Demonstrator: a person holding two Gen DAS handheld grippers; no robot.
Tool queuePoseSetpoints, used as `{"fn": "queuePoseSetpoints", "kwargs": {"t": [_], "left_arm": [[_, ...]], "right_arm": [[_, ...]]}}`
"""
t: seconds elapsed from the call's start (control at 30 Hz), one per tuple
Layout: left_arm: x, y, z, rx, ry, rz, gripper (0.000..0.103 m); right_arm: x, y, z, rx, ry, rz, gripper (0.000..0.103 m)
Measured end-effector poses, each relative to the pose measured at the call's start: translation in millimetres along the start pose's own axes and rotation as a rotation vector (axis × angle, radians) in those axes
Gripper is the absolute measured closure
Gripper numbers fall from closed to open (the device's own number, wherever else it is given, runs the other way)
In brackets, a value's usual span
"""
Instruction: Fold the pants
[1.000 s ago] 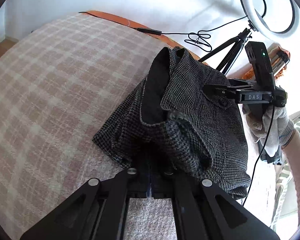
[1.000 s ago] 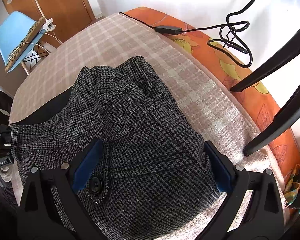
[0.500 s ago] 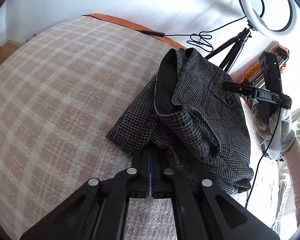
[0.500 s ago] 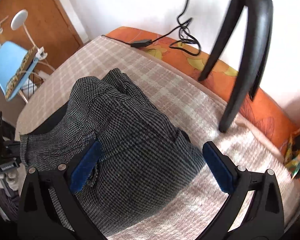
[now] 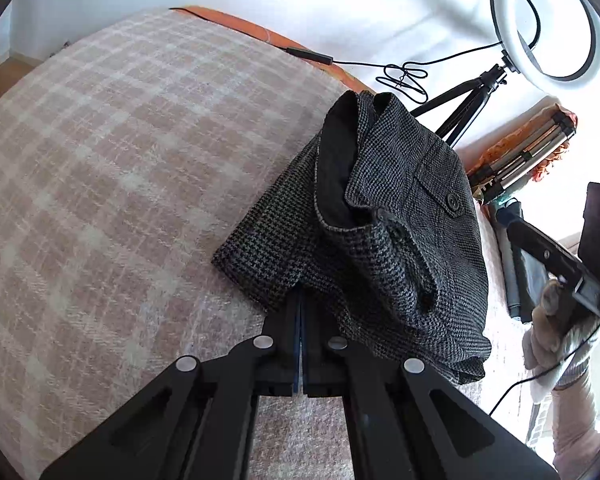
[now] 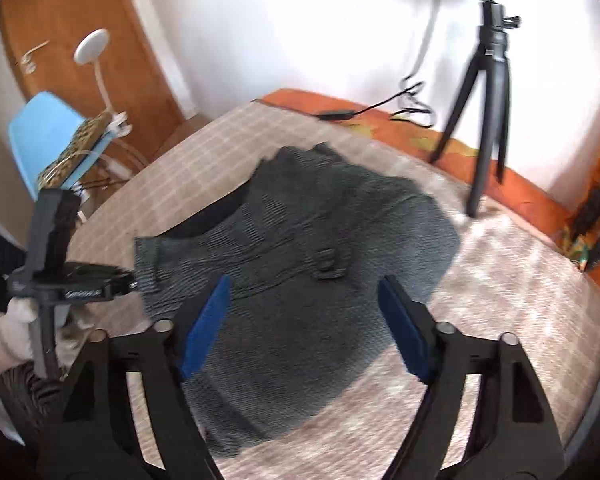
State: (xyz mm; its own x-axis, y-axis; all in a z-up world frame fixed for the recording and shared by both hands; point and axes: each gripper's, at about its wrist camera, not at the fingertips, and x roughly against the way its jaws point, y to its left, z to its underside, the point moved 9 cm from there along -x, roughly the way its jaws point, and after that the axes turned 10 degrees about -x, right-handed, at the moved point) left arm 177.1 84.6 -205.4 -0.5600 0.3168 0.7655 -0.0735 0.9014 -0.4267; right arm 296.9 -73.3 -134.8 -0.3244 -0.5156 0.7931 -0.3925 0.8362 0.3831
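The dark grey houndstooth pants [image 5: 400,216] lie folded in a bundle on the pink plaid bed cover [image 5: 120,168]; the black waistband lining and a buttoned pocket flap show on top. My left gripper [image 5: 301,300] is shut, its tips at the pants' near edge; whether they pinch the cloth is hidden. In the right wrist view the pants [image 6: 300,248] lie flat and blurred. My right gripper [image 6: 304,312] is open and empty, raised above them. The left gripper [image 6: 76,284] shows at the pants' left edge there.
A ring light on a black tripod [image 5: 540,24] stands at the bed's far right edge, also in the right wrist view [image 6: 488,92]. A cable [image 5: 400,76] lies on the orange sheet. A folded tripod [image 5: 524,160] lies right. A blue chair [image 6: 48,140] and wooden door [image 6: 72,40] stand left.
My right gripper has let go of the pants, pulled back and risen away from them. The left gripper has stayed shut at the near edge, and the pants have settled onto the bed.
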Motion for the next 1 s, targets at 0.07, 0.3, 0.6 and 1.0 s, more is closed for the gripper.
{"fn": "queuePoseSetpoints", "kwargs": {"t": [0.07,0.3,0.6,1.0], "left_arm": [[-2.5,1.0,0.5,0.01,0.006,0.015,0.103],[6.4,-2.5,4.7,-0.039,-0.029,-0.016,0.103],[16.8,8.8,3.1,0.052,-0.005,0.029,0.103],[-0.8,6.2,1.6,0.065,0.002,0.109,0.103]], "right_arm": [[-19.6,19.8,7.7,-0.009,0.062,-0.057,0.066],[-71.7,38.1,17.2,-0.034,0.139,-0.112,0.073],[-82.2,45.9,20.1,0.009,0.146,-0.065,0.073],[-58.6,69.2,17.2,0.067,0.084,-0.068,0.071]]}}
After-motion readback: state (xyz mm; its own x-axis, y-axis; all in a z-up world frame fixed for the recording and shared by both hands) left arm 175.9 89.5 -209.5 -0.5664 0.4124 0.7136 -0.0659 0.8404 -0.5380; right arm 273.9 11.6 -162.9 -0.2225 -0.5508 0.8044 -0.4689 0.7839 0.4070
